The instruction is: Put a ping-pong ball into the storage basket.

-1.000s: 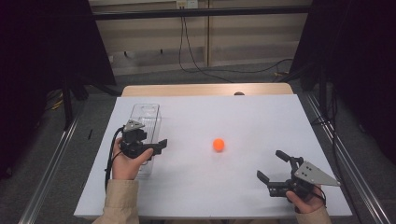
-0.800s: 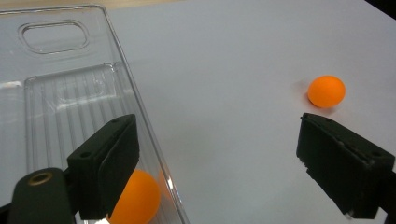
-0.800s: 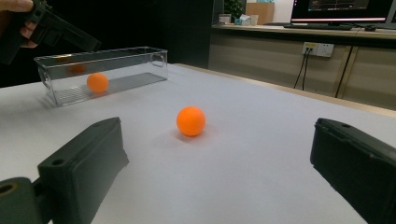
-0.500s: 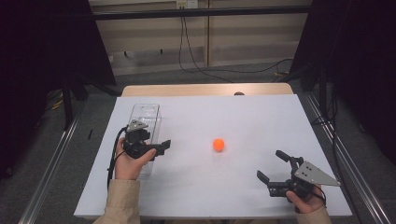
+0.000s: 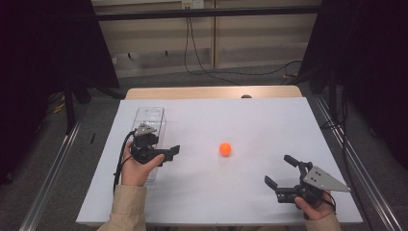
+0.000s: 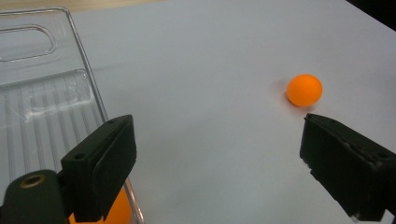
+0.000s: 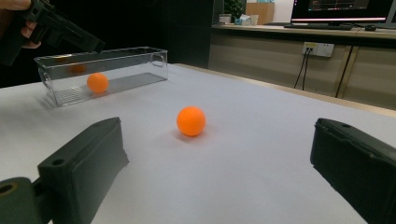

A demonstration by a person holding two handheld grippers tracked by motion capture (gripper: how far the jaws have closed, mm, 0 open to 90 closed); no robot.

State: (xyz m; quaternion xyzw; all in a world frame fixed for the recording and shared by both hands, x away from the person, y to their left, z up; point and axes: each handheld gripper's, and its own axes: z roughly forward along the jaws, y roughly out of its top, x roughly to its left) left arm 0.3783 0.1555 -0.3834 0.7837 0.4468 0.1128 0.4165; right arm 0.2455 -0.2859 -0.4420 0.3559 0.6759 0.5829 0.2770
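At lower left we see the left gripper [image 5: 166, 154], jaws just opening wide and empty, beside the clear plastic bin [image 5: 150, 118]; the right gripper [image 5: 279, 173] gapes empty near the small orange ball [image 5: 224, 148].

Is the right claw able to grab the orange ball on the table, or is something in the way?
Probably yes. The right claw is open and empty, and the orange ball sits alone on the white table with bare surface between them. The clear box and left claw are off to the other side.
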